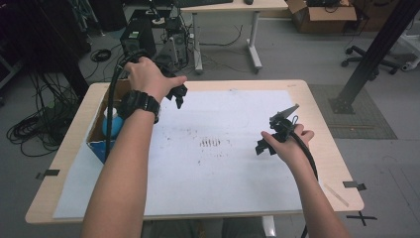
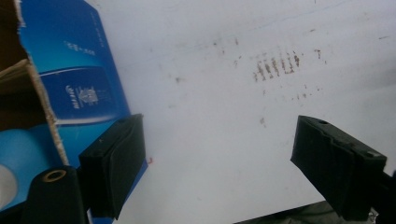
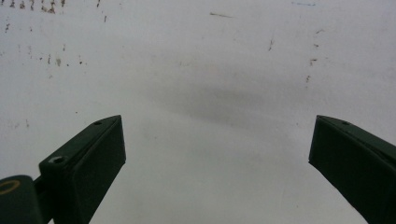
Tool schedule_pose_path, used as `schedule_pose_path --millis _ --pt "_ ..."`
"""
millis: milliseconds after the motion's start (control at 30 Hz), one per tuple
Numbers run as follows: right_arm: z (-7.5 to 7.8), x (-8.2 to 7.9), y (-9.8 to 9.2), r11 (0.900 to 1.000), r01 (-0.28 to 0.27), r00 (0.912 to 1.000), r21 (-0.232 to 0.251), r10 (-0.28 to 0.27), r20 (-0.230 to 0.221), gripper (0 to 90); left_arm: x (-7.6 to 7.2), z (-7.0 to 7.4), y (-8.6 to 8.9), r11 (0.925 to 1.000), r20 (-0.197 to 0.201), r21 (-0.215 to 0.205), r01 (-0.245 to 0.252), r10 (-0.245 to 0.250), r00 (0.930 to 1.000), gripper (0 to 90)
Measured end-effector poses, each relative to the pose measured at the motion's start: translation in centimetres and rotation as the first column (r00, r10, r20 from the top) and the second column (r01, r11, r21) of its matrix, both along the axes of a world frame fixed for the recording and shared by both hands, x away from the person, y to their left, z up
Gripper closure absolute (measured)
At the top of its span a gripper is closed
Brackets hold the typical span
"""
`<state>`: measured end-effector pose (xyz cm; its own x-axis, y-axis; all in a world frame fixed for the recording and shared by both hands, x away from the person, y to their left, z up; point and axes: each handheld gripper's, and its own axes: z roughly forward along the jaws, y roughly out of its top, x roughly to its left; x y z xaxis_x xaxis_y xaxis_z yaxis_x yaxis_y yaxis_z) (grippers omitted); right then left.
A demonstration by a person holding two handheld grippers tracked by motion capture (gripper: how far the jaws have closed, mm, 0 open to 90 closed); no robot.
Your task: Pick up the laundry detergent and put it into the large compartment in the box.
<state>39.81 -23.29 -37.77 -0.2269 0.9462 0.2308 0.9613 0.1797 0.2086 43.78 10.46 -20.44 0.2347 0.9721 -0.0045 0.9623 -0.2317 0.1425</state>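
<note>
My left gripper (image 1: 177, 97) hovers over the far left part of a white sheet (image 1: 233, 173), just right of an open blue carton (image 1: 95, 138). In the left gripper view the carton (image 2: 79, 88) sits close beside the left jaw. That gripper (image 2: 219, 140) is open with only bare sheet between its jaws. Inside the carton stands a blue bottle with a white cap (image 1: 113, 121). My right gripper (image 1: 262, 145) is held over the sheet's right half. It is open too (image 3: 217, 140), with nothing between its jaws.
Brown smudges (image 1: 210, 143) mark the sheet's middle. The sheet lies on a wooden table (image 1: 324, 134), and black tape (image 1: 354, 185) sits at its right edge. Beyond the table are a computer tower (image 1: 137, 34), floor cables (image 1: 34, 129), a white desk (image 1: 255, 44) and a black post (image 1: 369, 59).
</note>
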Motion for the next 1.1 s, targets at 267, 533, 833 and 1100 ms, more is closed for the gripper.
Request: schedule_pose_path --millis 267,533,833,1100 --pt "0.0 -0.3 -0.2 1.0 -0.002 1.0 -0.001 0.002 0.005 3.9 -0.2 -1.0 -1.1 0.9999 -0.011 -0.006 0.014 -0.014 0.9998 14.6" --pt "0.0 -0.4 -0.4 1.0 0.0 1.0 0.002 0.0 0.005 3.9 -0.2 -1.4 -1.5 0.9997 -0.013 -0.009 0.024 -0.025 0.9996 13.7" --pt "-0.2 -0.5 -0.5 1.0 0.002 1.0 0.002 -0.002 0.001 3.9 -0.2 -1.9 -1.9 0.9992 -0.024 -0.016 0.038 -0.038 0.999 6.9" --pt "-0.2 -0.7 -0.7 1.0 0.008 1.0 0.004 -0.008 0.001 3.9 -0.2 -2.1 -1.9 0.9986 -0.022 -0.025 0.047 -0.048 0.9986 5.4"
